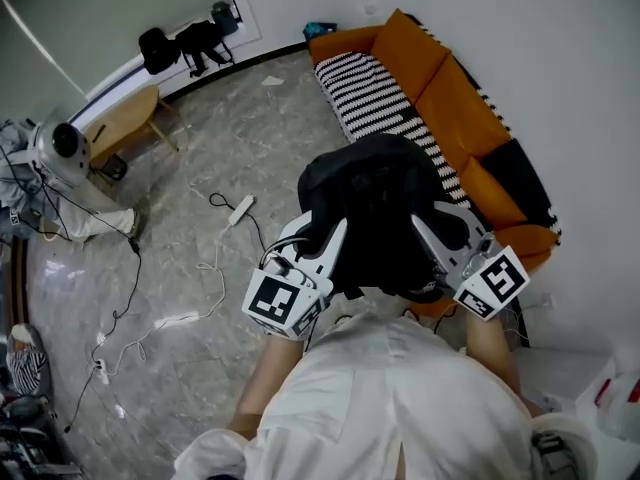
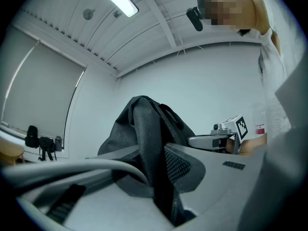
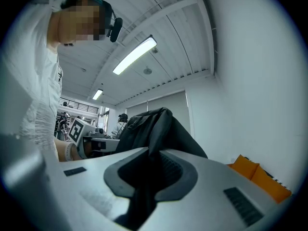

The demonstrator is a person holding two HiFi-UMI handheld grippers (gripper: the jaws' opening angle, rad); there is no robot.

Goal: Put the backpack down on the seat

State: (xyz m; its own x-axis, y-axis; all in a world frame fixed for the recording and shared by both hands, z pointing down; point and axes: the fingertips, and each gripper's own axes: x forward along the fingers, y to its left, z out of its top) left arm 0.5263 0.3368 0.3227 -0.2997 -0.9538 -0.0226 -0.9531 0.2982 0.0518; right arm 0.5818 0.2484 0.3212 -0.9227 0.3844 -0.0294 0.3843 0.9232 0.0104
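- You've got the backpack [image 1: 375,208] off the ground, hanging between both tongs in front of your chest. The pickup part looks done.
- Left tongs [image 1: 322,248]: narrow, pinched on a dark fold of backpack fabric. The left gripper view shows the cloth running straight down through the pads.
- Right tongs [image 1: 445,240]: same story, nearly closed, with black backpack material clamped between the pads in the right gripper view.
- The grip is two-sided, one of the tongs on each flank of the bag, so the load looks balanced.
- Target is the orange sofa [image 1: 455,98], specifically its striped seat [image 1: 370,93]. Nothing else is lying on it.
- From the head view the bag covers the near end of that seat. I can't tell whether it's truly above the cushion or just short of the front edge.
- In the right gripper view the sofa sits lower than the bag, so no contact with the seat yet, as far as I can judge.
- What's left: move it over the cushion if it isn't there, lower until the bottom rests, then open both tongs and back out.
- Cables [image 1: 215,268] on the floor [image 1: 200,168] to your left are well clear of the drop.
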